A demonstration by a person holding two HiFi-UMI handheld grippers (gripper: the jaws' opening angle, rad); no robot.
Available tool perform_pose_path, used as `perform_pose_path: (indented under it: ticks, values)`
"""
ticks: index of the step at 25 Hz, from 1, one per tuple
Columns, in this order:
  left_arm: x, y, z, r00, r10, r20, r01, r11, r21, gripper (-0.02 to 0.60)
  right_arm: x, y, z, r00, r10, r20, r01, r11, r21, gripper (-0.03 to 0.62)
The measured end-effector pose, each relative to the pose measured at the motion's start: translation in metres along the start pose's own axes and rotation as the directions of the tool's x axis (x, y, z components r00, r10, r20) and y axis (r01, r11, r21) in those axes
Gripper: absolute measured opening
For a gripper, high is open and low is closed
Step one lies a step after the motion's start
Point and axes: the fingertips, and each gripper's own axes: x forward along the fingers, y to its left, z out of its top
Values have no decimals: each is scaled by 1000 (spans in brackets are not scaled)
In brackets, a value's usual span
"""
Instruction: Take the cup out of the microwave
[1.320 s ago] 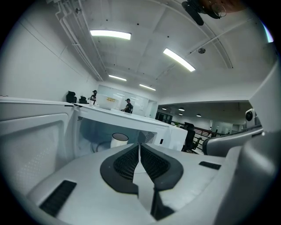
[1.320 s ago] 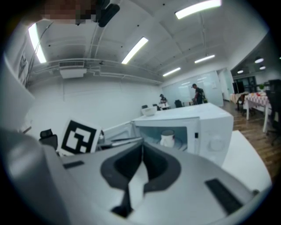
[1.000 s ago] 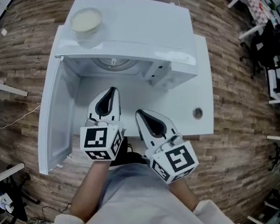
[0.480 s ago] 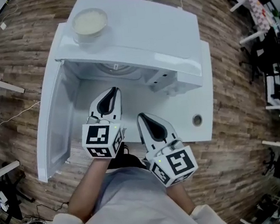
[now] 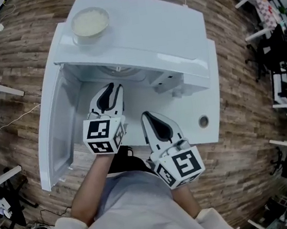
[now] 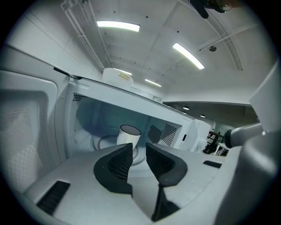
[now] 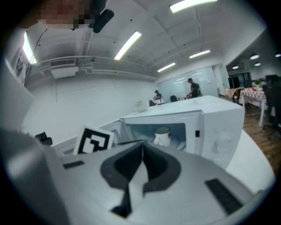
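The white microwave (image 5: 139, 39) stands with its door (image 5: 57, 127) swung wide to the left. A white cup (image 6: 128, 137) sits upright on the glass turntable (image 6: 103, 143) inside; the right gripper view also shows the cup (image 7: 162, 136). In the head view the microwave's roof hides it. My left gripper (image 6: 139, 147) hangs just in front of the opening (image 5: 110, 89), pointed at the cup and still short of it. Its jaws are opening, with nothing between them. My right gripper (image 7: 142, 145) is held back over the table (image 5: 146, 116), its jaws together and empty.
A shallow bowl of pale stuff (image 5: 90, 21) rests on top of the microwave. The open door walls off the left side. The white table (image 5: 194, 105) has a round cable hole (image 5: 203, 121) at the right. Wooden floor and office furniture lie around.
My left gripper has edged forward toward the microwave's opening. My right gripper has stayed about where it was.
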Motion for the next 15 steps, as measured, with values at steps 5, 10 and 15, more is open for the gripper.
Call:
perform_pose_path:
  ticks: [5, 10, 15]
  values:
    - [19, 1, -5, 1000, 0, -10, 0, 1000, 3, 114, 6, -4, 3, 1000, -6, -4, 6, 1000, 4, 23]
    - [33, 5, -16, 1000, 4, -15, -3, 1000, 17, 114, 11, -4, 2, 1000, -11, -12, 11, 1000, 7, 23]
    - [48, 18, -24, 999, 24, -32, -24, 1000, 4, 131, 15, -10, 3, 999, -28, -16, 28, 1000, 10, 23]
